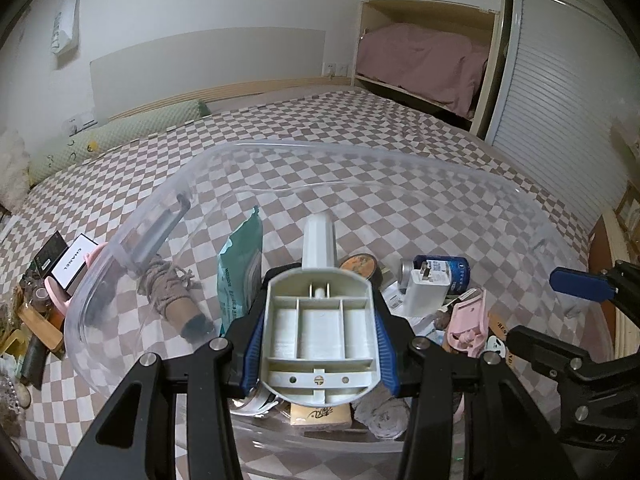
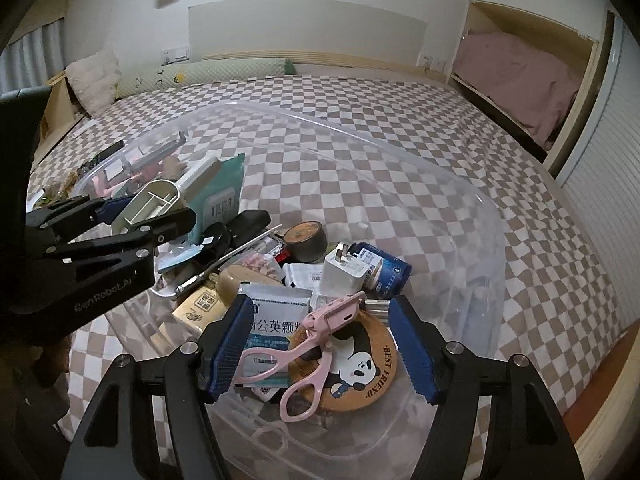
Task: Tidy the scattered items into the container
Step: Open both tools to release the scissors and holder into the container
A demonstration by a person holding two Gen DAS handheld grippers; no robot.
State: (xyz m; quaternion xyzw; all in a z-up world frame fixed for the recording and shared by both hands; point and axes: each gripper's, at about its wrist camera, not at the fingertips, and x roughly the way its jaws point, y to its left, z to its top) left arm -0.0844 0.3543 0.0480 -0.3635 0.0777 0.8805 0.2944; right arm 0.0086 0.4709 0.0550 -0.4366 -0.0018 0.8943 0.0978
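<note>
A clear plastic container (image 1: 320, 146) (image 2: 360, 132) lies on the checked bed. My left gripper (image 1: 319, 344) (image 2: 152, 210) is shut on a cream plastic piece (image 1: 320, 320) (image 2: 154, 200) with a ribbed hollow base and a long stem, held above the container's left half. My right gripper (image 2: 322, 344) (image 1: 560, 312) is open over the container's near right part, with nothing between its blue pads. Below it lie a pink eyelash curler (image 2: 308, 356), a panda coaster (image 2: 360, 364), a medicine sachet (image 2: 276, 312), a white charger (image 2: 340, 272) (image 1: 424, 288) and a blue can (image 2: 388, 272).
Inside the container there are also a green wipes pack (image 1: 240, 268) (image 2: 218, 196), a tape roll (image 2: 306, 240) and a twine spool (image 1: 172, 292). Left of it on the bed lie a Chanel box (image 1: 74, 266) and several small items. A wardrobe (image 1: 560, 92) stands at the right.
</note>
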